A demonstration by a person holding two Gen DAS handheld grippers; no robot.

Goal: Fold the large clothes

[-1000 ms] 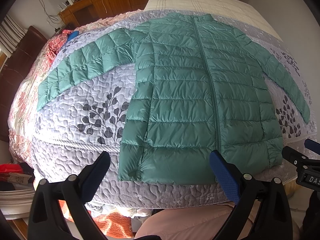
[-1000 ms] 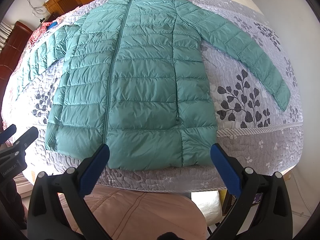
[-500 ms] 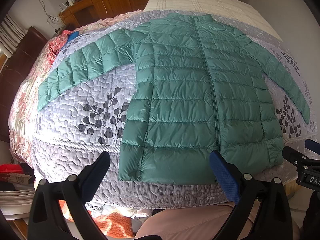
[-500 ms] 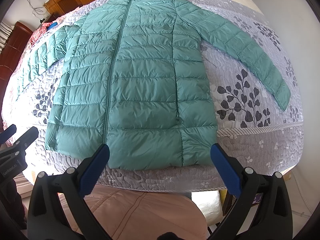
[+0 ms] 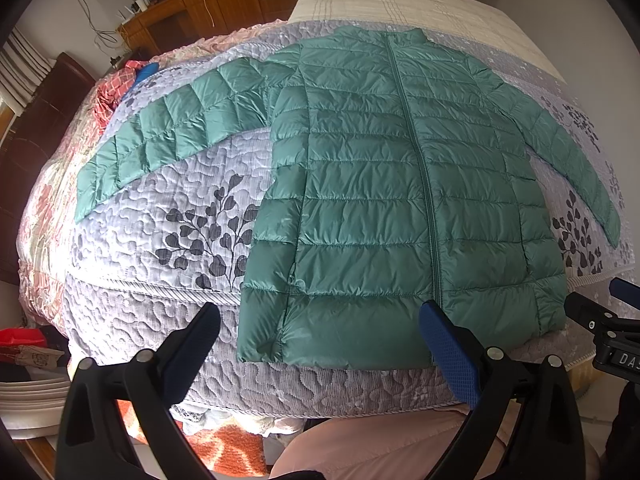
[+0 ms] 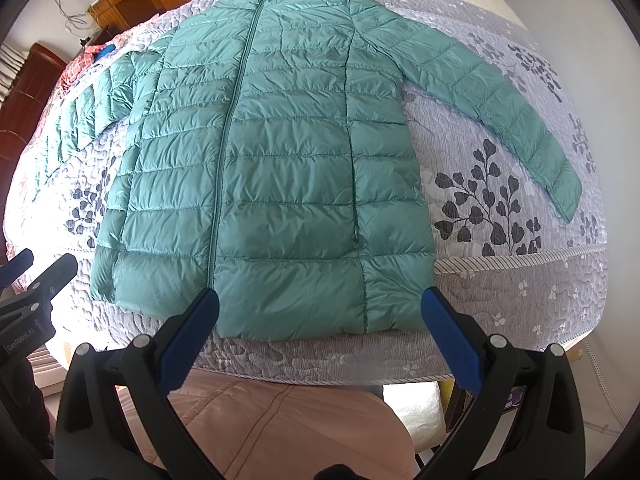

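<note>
A green quilted down jacket (image 5: 400, 200) lies flat and zipped on a bed, front side up, collar toward the far end and hem at the near edge. Both sleeves are spread out: one (image 5: 168, 136) angles away toward the left of the bed, the other (image 6: 488, 100) toward the right. Beneath it is a lavender quilted bedspread (image 5: 160, 240) printed with dark leaf sprigs; a cream striped cover (image 5: 400, 4) shows beyond the collar, and a pink floral blanket (image 5: 36, 216) hangs along the left side.

The left gripper (image 5: 320, 340) hovers at the near edge of the bed, its blue-padded fingers (image 5: 452, 356) spread wide and holding nothing, framing the left half of the hem. The right gripper (image 6: 320, 336) hangs beside it in the same stance, jaws wide apart and empty, framing the right half of the hem just short of the fabric. Each gripper is visible at the edge of the other's view.

A wooden cabinet (image 5: 176, 16) stands against the far wall at left.
</note>
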